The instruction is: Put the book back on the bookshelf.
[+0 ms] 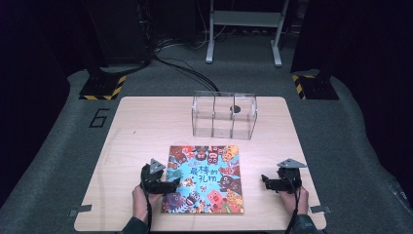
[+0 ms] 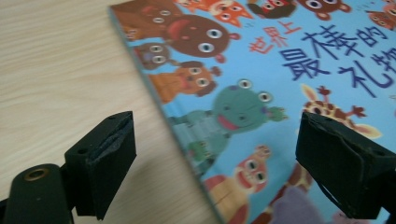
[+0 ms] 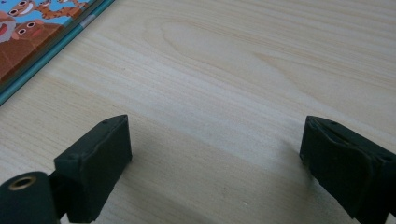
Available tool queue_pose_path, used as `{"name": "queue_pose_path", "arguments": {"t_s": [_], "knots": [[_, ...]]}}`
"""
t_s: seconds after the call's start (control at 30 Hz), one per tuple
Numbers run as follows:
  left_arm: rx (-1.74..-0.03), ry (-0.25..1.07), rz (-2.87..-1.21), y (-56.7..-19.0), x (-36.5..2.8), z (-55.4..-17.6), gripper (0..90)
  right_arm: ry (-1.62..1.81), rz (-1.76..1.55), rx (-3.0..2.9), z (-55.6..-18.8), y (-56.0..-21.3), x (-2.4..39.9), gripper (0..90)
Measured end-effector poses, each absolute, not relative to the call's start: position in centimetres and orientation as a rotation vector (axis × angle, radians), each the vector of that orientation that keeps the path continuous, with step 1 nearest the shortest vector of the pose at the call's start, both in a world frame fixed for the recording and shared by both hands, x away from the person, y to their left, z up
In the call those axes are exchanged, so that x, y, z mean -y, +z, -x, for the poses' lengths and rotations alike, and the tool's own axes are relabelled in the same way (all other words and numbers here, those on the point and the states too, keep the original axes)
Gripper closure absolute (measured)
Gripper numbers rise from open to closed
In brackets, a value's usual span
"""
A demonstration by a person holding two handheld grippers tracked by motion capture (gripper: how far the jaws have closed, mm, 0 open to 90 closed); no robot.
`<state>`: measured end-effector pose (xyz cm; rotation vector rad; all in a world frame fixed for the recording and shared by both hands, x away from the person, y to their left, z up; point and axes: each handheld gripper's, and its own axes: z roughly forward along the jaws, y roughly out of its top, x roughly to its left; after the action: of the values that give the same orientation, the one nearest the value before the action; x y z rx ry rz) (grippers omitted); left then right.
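Picture book (image 1: 207, 178), flat on desk (image 1: 131, 126): approach step. Left gripper (image 1: 174, 184) spread astride its left edge; right gripper (image 1: 264, 180) spread, empty, beside it. Next: close on the edge.

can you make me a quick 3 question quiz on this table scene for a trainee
1. True or false: the left gripper has its jaws shut on the picture book.
2. What stands on the table beyond the book? A) a metal bowl B) a clear plastic box with compartments C) a stack of cups
3. What lies between the jaws of the right gripper?

Key:
1. False. The jaws stand open, one over the table and one over the cover, astride the book's edge.
2. B, the clear box.
3. Bare wooden table; the book's edge sits off to the side, apart from the jaws.
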<state>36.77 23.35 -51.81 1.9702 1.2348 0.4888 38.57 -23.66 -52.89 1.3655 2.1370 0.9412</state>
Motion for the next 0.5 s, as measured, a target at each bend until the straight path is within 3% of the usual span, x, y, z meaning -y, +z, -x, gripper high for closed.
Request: {"name": "queue_pose_path", "arguments": {"t_s": [0.2,0.3,0.5], "knots": [[-1.322,0.547,-1.958,-52.0,-26.2,-36.5,9.0,0.943,-1.343,-2.143,-38.5,-52.8,23.6,12.6],[-1.333,0.581,-1.979,-52.3,-26.5,-36.5,9.0,0.955,-1.361,-2.161,-38.6,-52.7,23.2,9.5],[-1.329,0.592,-1.987,-53.0,-26.4,-36.5,9.1,1.074,-1.361,-2.208,-38.6,-51.2,20.3,13.9]]}}
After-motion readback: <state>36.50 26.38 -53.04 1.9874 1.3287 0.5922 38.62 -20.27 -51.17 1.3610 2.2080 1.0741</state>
